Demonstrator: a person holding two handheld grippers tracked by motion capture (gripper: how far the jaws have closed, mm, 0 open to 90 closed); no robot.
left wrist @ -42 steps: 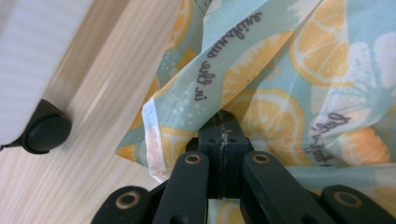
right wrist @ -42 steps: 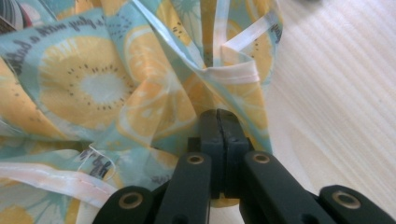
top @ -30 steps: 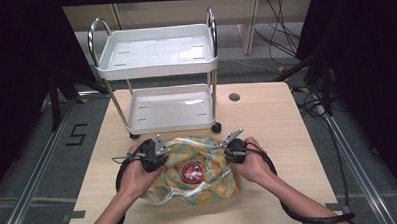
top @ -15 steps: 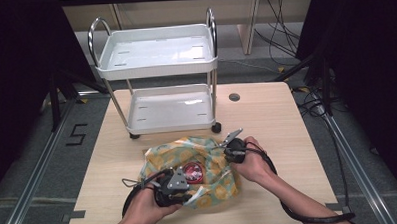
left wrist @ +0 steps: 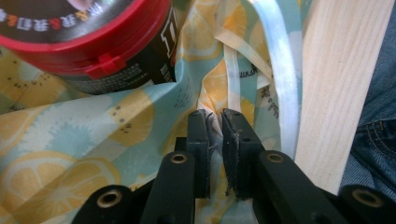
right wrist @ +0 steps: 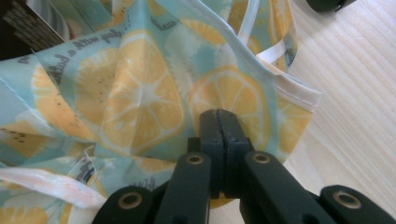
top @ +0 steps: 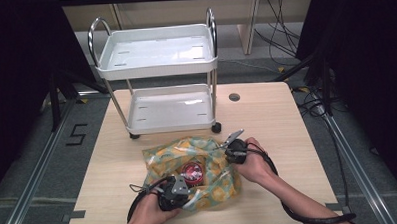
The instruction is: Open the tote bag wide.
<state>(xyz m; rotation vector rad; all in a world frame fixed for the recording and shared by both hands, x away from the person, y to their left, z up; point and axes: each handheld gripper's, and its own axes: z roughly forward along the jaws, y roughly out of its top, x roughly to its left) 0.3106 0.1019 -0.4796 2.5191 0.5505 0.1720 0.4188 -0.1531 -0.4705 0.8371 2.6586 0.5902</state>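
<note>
The cart (top: 155,68) blocks the far table (top: 267,119); its right side lies open.

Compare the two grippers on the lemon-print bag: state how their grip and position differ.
The left gripper stands at the lemon-print bag's near edge, its jaws, which have just been closing, a slit apart around a fold. The right gripper is at the bag's far right edge, jaws pressed fully together on cloth. Both have black jaws and grip the same bag.

bag (top: 198,164): thin cloth, matt, lemon print, creased
tub (top: 192,171): plastic, glossy red lid
bench (top: 272,119): pale wood, smooth, matt
cart (top: 157,61): white plastic trays, shiny metal rails
left tool (left wrist: 215,135): black, matt, scuffed pads
</note>
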